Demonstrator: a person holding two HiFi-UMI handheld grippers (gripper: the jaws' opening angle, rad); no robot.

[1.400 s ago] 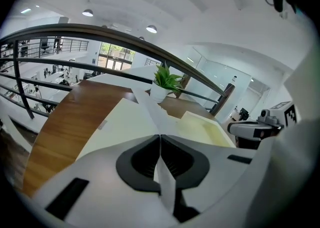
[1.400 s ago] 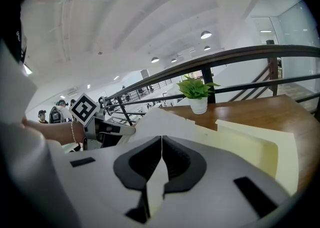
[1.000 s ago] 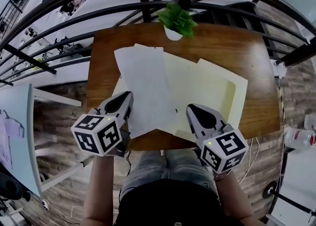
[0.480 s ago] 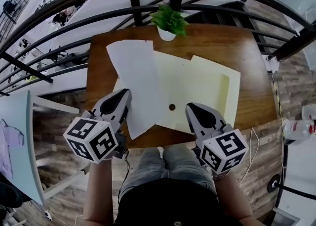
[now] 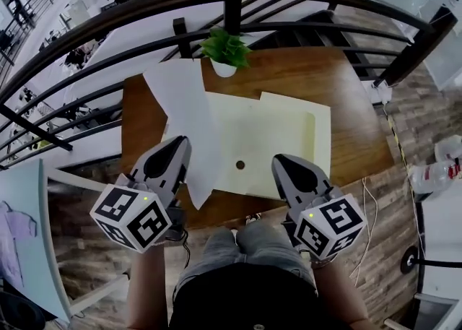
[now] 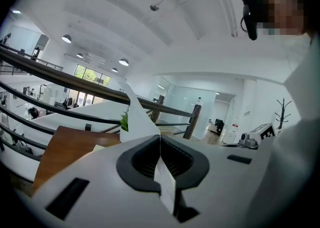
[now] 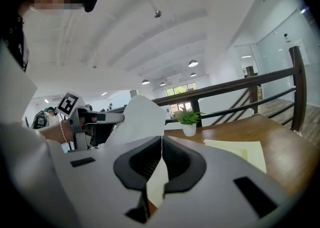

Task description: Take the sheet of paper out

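Sheet [image 5: 184,119] lifted higher, pinch seen only at left hand-held gripper [image 6: 160,139]

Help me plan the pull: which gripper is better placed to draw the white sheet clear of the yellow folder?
Left. The left gripper is shut on the white sheet, which juts past the yellow folder on its left; the right gripper is clamped on that folder's near edge.
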